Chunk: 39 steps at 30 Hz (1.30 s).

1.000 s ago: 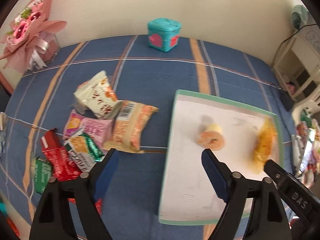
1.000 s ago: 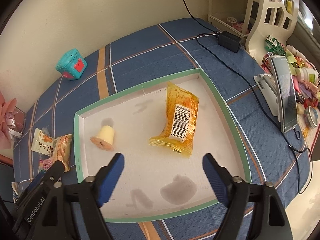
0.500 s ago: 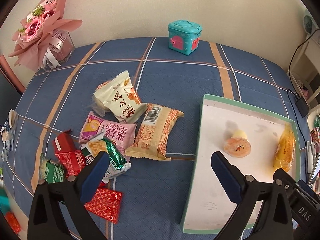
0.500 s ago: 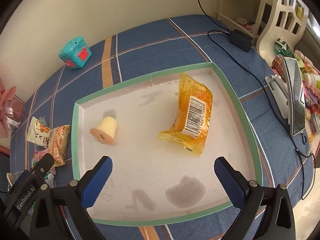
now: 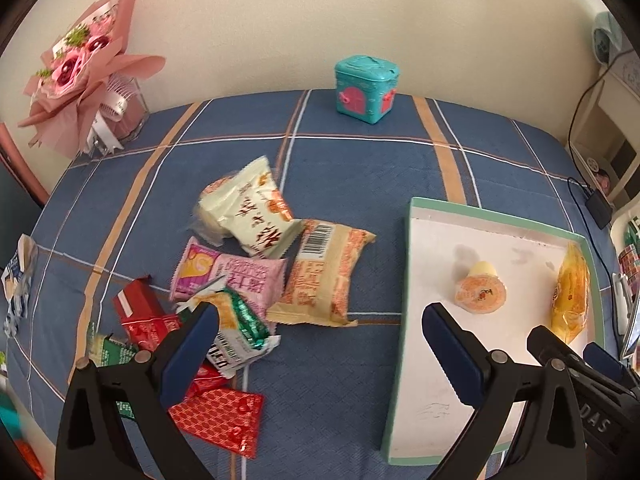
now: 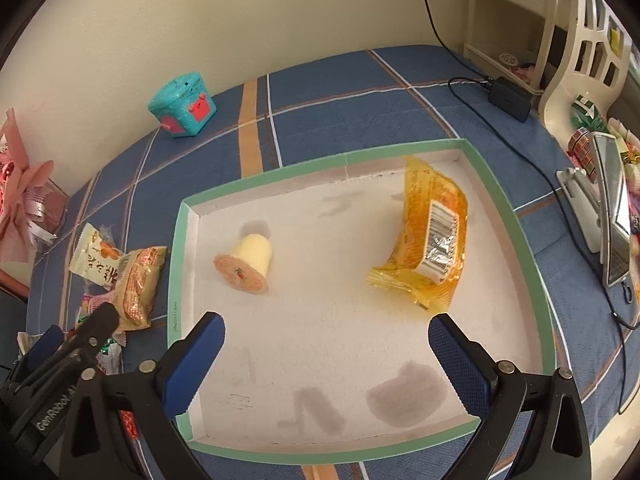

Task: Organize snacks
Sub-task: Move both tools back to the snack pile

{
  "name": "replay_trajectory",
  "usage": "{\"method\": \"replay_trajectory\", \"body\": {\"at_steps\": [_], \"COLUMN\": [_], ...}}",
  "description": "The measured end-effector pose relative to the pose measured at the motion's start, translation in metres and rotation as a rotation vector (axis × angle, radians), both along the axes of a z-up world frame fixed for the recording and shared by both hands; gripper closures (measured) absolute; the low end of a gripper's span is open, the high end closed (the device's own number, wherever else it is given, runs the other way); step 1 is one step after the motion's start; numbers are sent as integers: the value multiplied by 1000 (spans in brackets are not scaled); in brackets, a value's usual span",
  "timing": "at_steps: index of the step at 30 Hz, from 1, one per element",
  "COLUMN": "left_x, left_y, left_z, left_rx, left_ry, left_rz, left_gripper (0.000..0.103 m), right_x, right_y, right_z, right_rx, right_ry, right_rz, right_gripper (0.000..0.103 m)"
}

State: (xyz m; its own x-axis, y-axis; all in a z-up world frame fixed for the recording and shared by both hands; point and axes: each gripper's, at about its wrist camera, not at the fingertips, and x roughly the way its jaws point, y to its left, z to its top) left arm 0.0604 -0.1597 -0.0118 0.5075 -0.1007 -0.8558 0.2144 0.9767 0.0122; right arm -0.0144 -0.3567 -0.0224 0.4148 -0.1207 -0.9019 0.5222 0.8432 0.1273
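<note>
A: Right wrist view first. What did the tray (image 6: pixel 508 216) hold?

B: Two things. A jelly cup (image 6: pixel 250 264) lay tipped on its side ahead and to the left of the right gripper (image 6: pixel 326 350), its sealed lid facing the gripper and its narrow base pointing away toward the far wall. Ahead and to the right lay the yellow snack packet (image 6: pixel 432 248), its long axis running away from the gripper, barcode side up, its far end near the tray's back corner.

A: And the gripper itself?

B: Its jaws had just been opening and stood spread wide over the bare white tray floor, with nothing between them and nothing held.

A: What about the left wrist view?

B: The left gripper (image 5: pixel 320 340) was likewise spread wide and empty, its jaws having just been opening too. It hung over the blue plaid cloth (image 5: pixel 360 168), with the tray's green edge (image 5: pixel 404 280) just inside its right finger. The loose pile lay ahead and to the left: a cream packet (image 5: pixel 252 212) farthest, a tan packet (image 5: pixel 328 276) with its long axis pointing away, a pink packet (image 5: pixel 228 272) lying crosswise, and a green-and-white packet (image 5: pixel 240 336) touching the left finger's (image 5: pixel 192 356) tip in the picture. Red packets (image 5: pixel 220 416) sat nearest, partly under that finger.

A: Anything beyond?

B: A teal box (image 5: pixel 366 88) far ahead by the wall.
</note>
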Motion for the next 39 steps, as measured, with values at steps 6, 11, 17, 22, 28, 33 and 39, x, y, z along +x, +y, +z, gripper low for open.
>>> {"method": "replay_trajectory", "body": {"at_steps": [6, 11, 17, 22, 28, 33, 39], "left_x": [4, 8, 12, 12, 16, 22, 31], "left_y": [33, 65, 99, 124, 149, 168, 181], "left_z": [2, 8, 29, 47, 46, 29, -3], "left_rx": [-4, -27, 24, 47, 56, -11, -98], "left_ry": [9, 5, -30, -72, -47, 28, 137], "left_rz": [49, 76, 93, 105, 130, 178, 250], "left_gripper": [2, 2, 2, 2, 2, 2, 2], "right_x": [9, 18, 29, 37, 44, 50, 65], "right_y": [19, 47, 90, 122, 153, 165, 182], "right_z": [6, 20, 37, 47, 44, 34, 2], "right_rx": [-72, -19, 19, 58, 61, 81, 65], "right_ry": [-14, -87, -126, -154, -143, -122, -42], "right_rz": [29, 105, 200, 266, 325, 333, 386], "right_gripper": [0, 0, 0, 0, 0, 0, 0]}}
